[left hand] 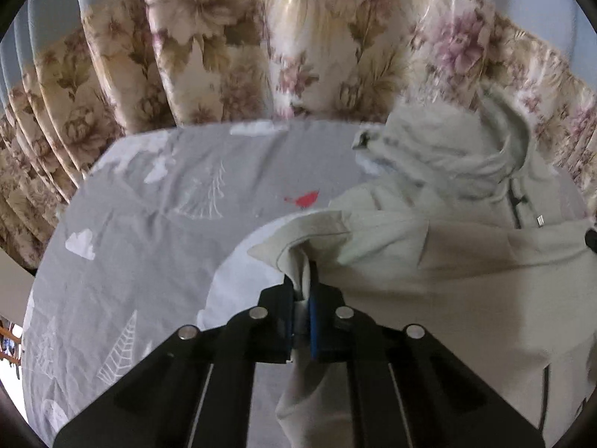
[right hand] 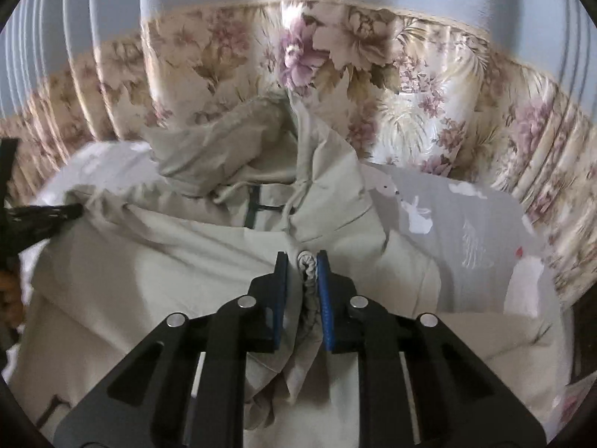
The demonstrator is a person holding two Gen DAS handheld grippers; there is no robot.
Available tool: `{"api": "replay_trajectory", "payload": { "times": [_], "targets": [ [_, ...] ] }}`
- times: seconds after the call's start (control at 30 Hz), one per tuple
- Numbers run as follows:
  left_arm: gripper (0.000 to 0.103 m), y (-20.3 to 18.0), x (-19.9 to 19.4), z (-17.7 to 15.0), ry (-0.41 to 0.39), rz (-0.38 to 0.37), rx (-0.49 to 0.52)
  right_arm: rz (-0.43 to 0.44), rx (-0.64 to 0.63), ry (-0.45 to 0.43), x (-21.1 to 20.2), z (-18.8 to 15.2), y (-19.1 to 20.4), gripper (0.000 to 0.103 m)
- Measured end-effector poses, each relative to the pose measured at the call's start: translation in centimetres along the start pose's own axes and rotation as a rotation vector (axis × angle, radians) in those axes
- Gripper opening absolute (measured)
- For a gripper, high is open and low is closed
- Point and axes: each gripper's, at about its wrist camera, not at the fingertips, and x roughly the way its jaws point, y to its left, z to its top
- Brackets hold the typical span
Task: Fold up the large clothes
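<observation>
A large pale beige hooded jacket [left hand: 447,261] lies spread on a grey bed sheet [left hand: 149,224], its hood [left hand: 447,149] toward the curtain. My left gripper [left hand: 302,280] is shut on a bunched fold of the jacket at its left edge. In the right wrist view the jacket [right hand: 149,280] fills the middle, with hood [right hand: 242,142], drawstrings and dark zipper beyond. My right gripper [right hand: 302,261] is shut on a gathered, ribbed piece of the jacket. The other gripper's dark tip [right hand: 44,212] shows at the left edge.
The grey sheet has white cloud, tree and rabbit prints and a red bird [left hand: 306,199]. A floral curtain [left hand: 224,56] hangs right behind the bed, with blue wall above. The sheet also shows to the right of the jacket [right hand: 466,224].
</observation>
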Motion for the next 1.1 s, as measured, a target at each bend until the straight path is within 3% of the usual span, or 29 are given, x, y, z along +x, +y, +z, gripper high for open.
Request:
{"api": "replay_trajectory", "payload": {
  "times": [0.1, 0.17, 0.2, 0.23, 0.27, 0.3, 0.47, 0.6, 0.73, 0.77, 0.83, 0.9, 1.07, 1.1],
  "targets": [
    [0.015, -0.9, 1.6, -0.7, 0.015, 0.064, 0.056, -0.038, 0.026, 0.119, 4.7, -0.5, -0.5, 0.021],
    [0.018, -1.2, 1.2, -0.8, 0.0, 0.088, 0.09, -0.056, 0.04, 0.149, 5.6, -1.0, -0.7, 0.034],
    [0.026, -1.1, 0.9, -0.9, 0.006, 0.091, 0.102, -0.062, 0.043, 0.142, 5.3, -1.2, -0.7, 0.038],
    [0.046, -0.8, 0.5, -0.9, 0.01, 0.1, 0.115, -0.057, 0.049, 0.139, 4.9, -1.2, -0.9, 0.048],
    [0.056, -0.4, -0.4, -0.9, -0.005, 0.119, 0.125, -0.041, 0.057, 0.134, 4.2, -1.4, -1.0, 0.057],
    [0.07, 0.0, -1.2, -1.0, -0.021, 0.118, 0.129, -0.024, 0.069, 0.119, 3.2, -1.6, -1.3, 0.059],
    [0.071, 1.8, -6.9, -2.9, -0.07, 0.038, 0.095, 0.014, 0.101, 0.031, -2.7, -3.7, -2.2, 0.068],
    [0.071, 0.0, -8.9, -6.0, -0.059, -0.01, 0.137, 0.03, 0.1, 0.015, -5.6, -6.5, -1.8, 0.07],
    [0.069, -2.2, -7.7, -8.4, -0.016, 0.027, 0.204, 0.043, 0.099, 0.038, -5.8, -8.1, -1.0, 0.072],
    [0.066, -2.2, -7.2, -8.8, -0.001, 0.035, 0.204, 0.049, 0.104, 0.046, -5.8, -8.4, -0.9, 0.072],
    [0.048, -1.9, -6.2, -9.6, 0.032, 0.049, 0.204, 0.058, 0.107, 0.047, -6.1, -9.0, -0.6, 0.072],
    [0.043, -1.0, -5.6, -10.1, 0.038, 0.077, 0.199, 0.062, 0.105, 0.045, -6.6, -9.5, -0.3, 0.072],
    [0.046, 1.6, -5.6, -10.2, 0.042, 0.015, 0.124, 0.057, 0.113, 0.036, -7.7, -10.4, -0.6, 0.075],
    [0.051, 1.8, -5.7, -10.4, 0.034, 0.018, 0.124, 0.058, 0.117, 0.037, -7.8, -10.6, -0.7, 0.075]
  ]
}}
